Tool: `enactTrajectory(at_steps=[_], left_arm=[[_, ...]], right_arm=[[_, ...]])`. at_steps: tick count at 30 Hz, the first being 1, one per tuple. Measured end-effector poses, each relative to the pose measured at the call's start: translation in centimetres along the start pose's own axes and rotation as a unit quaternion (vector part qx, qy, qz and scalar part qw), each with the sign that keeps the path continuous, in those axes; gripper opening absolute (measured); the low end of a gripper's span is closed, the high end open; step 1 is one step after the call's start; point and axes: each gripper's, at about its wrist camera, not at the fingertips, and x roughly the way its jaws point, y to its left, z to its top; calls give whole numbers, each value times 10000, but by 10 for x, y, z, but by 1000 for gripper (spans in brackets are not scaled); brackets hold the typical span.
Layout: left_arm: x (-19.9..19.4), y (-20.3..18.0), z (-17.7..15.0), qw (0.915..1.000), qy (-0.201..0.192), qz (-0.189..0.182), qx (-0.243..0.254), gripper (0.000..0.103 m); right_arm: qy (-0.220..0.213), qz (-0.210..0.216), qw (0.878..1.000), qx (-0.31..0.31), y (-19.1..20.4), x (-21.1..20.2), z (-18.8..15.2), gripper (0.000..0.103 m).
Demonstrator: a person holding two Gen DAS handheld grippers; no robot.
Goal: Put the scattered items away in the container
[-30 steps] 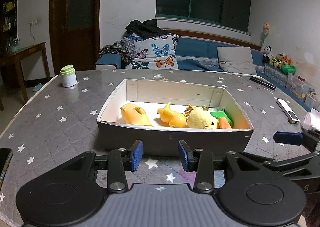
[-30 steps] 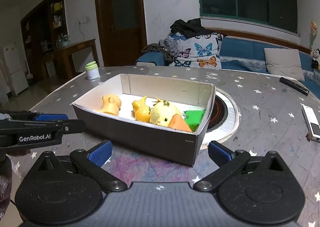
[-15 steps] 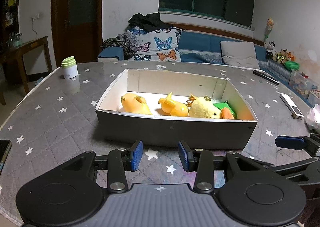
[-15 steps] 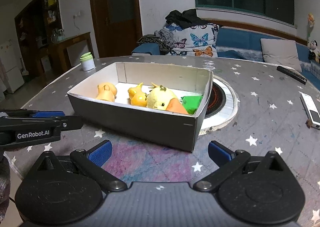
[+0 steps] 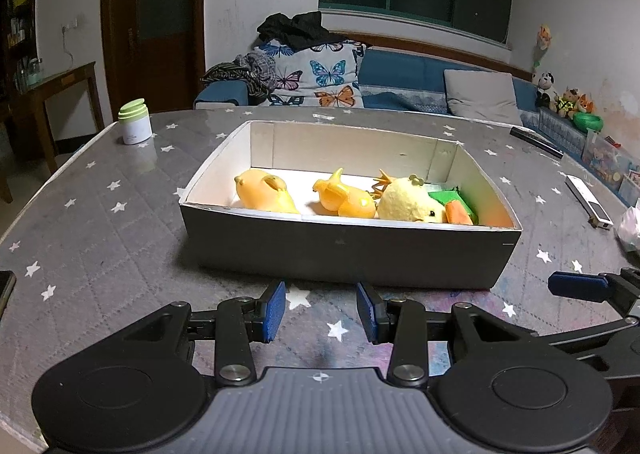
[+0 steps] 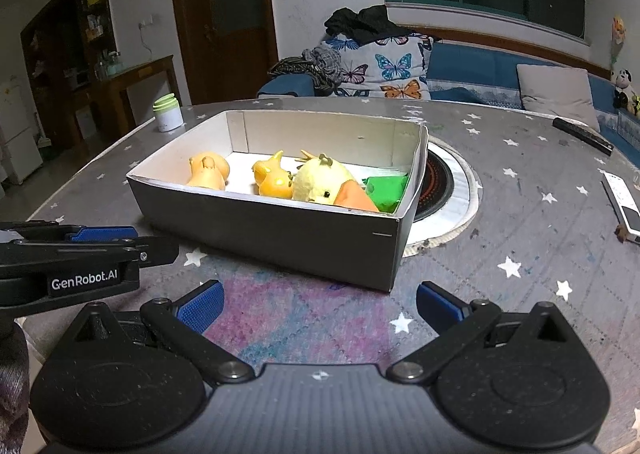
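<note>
A grey cardboard box [image 5: 348, 250] with a white inside stands on the starred table. In it lie two orange toy ducks [image 5: 262, 194] [image 5: 346, 200], a yellow plush chick [image 5: 408, 200], an orange carrot piece [image 5: 458, 212] and a green toy [image 5: 450, 196]. The box also shows in the right wrist view [image 6: 280, 234]. My left gripper [image 5: 322, 312] is open and empty, just in front of the box's near wall. My right gripper [image 6: 318, 304] is wide open and empty, before the box's near right corner.
A white jar with a green lid [image 5: 135, 127] stands at the far left. A white remote [image 5: 590, 206] and a black remote [image 5: 538, 142] lie at the right. A round burner inset [image 6: 440, 182] sits behind the box. A phone edge [image 5: 6, 290] lies at the left.
Both grippers have drawn back from the box and risen a little, so the box looks farther away. Their openings are unchanged and the toys have not moved.
</note>
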Motion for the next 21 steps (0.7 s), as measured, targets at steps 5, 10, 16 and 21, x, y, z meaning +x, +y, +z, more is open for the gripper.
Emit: enactTrajectory(at_steps=[5,10,16,21], left_arm=[[3,0,2,10000,46,17,-32,41],[7,1,7,9999,71,101,-30,41],[12,2,12,9998,111,138,-54,41],[16,1,14,9998,161,106,-41,41]], right_arm=[[45,-1,10000,8,0,3,1,103],[40,-37,10000,2,-1,6,4,103],[82,-60,9999,26,-4,12,8,103],[101,-100,9999,19,-4,16,10,103]])
